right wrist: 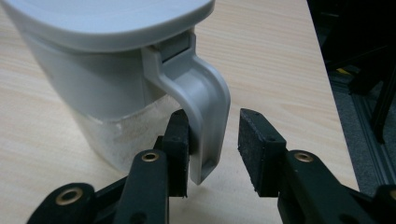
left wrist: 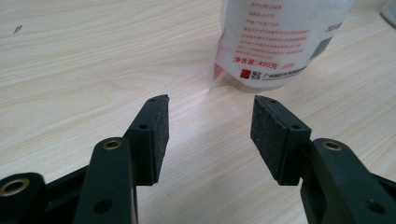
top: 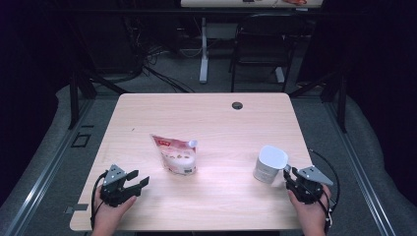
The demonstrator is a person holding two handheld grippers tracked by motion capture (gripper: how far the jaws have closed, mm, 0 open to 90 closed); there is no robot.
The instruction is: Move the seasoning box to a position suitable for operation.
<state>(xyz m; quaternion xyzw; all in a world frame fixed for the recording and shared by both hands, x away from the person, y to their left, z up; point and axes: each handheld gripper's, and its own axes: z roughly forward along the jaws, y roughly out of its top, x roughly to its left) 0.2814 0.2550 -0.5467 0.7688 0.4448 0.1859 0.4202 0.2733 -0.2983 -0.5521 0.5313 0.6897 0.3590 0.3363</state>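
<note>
Two grippers sit at the near edge of the table (top: 147,105), and your work is at the right one: the right gripper (right wrist: 212,140) has its jaws on either side of the handle (right wrist: 205,107) of the grey-lidded jug (top: 269,164), which stands near the right edge. One pad touches the handle's inner face; the other is not yet on it, so the step in hand looks like taking the grip. Next, I judge, you must close fully and squarely before lifting. Your right hand (top: 311,211) holds that gripper low and level. Your left gripper (left wrist: 210,121) rests with jaws apart and empty, pointing at the pouch (top: 174,154) lying farther in, left of centre.
</note>
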